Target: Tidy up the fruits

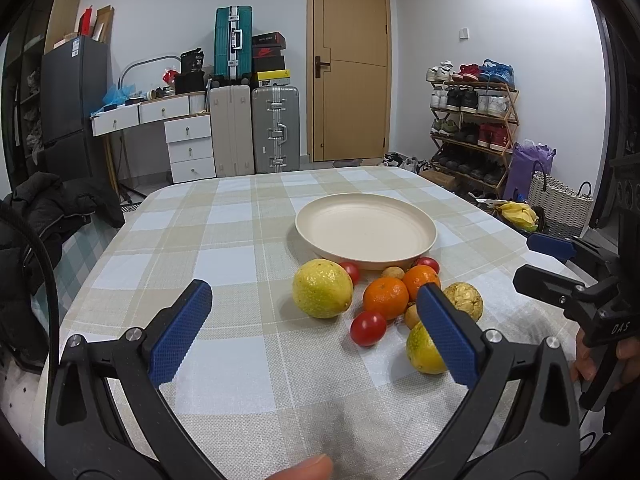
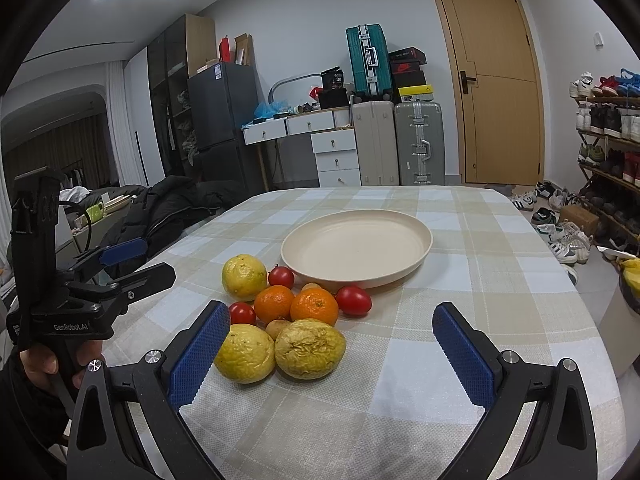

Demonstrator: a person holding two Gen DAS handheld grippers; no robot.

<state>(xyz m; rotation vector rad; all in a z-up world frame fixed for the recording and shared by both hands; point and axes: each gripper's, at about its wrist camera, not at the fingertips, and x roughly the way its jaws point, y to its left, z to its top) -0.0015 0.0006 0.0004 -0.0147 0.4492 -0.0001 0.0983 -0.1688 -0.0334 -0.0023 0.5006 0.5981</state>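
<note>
Beside empty plate (image 2: 424, 240), fruits (image 2: 296, 308) tightly clustered; left gripper (image 1: 316, 320), right gripper (image 2: 332, 340) both spread, holding nothing. Risk: finger nudges neighbours, round fruit rolls off table (image 2: 500, 280).

A cream plate (image 2: 356, 276) sits bare on the checked cloth, and the fruit lies bunched just in front of its near rim. Two oranges (image 2: 314, 306) rest side by side in the middle, three red tomatoes (image 2: 353, 300) dotted around them. A smooth yellow citrus (image 2: 244, 277) lies on the left, another yellow one (image 2: 245, 354) and a wrinkled, shrivelled one (image 2: 310, 349) nearest, touching.
</note>
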